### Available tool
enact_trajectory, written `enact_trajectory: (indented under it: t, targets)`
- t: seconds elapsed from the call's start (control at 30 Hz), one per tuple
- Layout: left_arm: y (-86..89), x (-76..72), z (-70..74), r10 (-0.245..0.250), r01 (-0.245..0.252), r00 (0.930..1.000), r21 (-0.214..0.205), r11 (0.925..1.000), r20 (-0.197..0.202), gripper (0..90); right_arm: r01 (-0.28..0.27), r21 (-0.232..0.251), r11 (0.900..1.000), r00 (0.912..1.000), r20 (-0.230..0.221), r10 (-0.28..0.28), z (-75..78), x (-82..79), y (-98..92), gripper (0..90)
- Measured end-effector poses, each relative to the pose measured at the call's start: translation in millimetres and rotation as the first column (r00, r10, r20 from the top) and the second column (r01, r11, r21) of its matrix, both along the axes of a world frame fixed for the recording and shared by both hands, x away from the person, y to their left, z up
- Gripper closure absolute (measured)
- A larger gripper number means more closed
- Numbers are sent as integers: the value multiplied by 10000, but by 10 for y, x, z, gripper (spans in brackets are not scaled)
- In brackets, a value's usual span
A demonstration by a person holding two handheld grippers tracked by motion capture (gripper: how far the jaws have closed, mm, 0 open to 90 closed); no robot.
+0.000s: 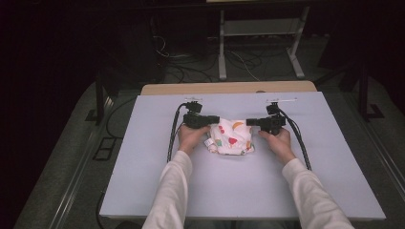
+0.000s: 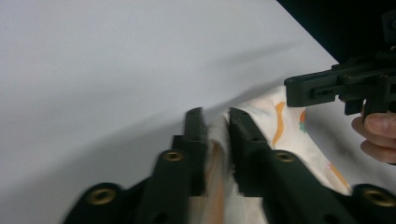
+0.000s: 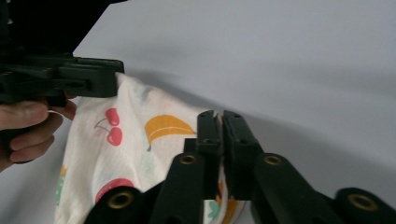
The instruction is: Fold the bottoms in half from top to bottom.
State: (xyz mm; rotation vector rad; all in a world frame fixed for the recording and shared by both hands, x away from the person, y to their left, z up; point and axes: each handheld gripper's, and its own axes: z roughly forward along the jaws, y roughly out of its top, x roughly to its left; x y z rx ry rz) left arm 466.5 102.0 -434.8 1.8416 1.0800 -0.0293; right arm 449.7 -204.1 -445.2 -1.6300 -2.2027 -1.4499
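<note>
- Lying bunched on the table [image 1: 157, 191] near the middle, somewhat toward its far edge, the fruit-print white cloth [image 1: 231, 137] is caught at two opposite ends.
- The left gripper [image 2: 215, 119] has its jaws narrowly apart with a fold of cloth between them.
- The right gripper [image 3: 218, 116] has its jaws nearly together, pinching a thin edge of cloth.

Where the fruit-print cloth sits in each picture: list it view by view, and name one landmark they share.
High view: the fruit-print cloth lies mid-table between the two grippers.
Left gripper view: the cloth runs from bottom centre, between this gripper's own jaws, up to the right.
Right gripper view: the cloth fills the lower left and reaches between the jaws.
Shared landmark: the pale table.
</note>
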Motion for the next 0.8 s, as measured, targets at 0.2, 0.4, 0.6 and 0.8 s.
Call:
enact_trajectory:
  t: [0.2, 0.4, 0.6, 0.8]
  targets:
    - [14, -29, 64, 13, -12, 10000, 122, 9999, -48, 487, -213, 964, 9951, 9997, 160, 198, 58, -21, -33, 542]
    - [61, -64, 93, -19, 19, 10000, 147, 9999, -35, 358, -706, 957, 9929, 9965, 521, 658, 166, -75, -41, 360]
    - [126, -102, 145, -35, 35, 10000, -252, 9997, -1, 223, -1065, 969, 9896, 9916, 833, 986, 280, -130, -104, 225]
    - [157, -173, 199, -98, 100, 9999, -151, 9998, 132, 83, -1097, 864, 9902, 9900, 985, 1011, 365, -198, -146, 124]
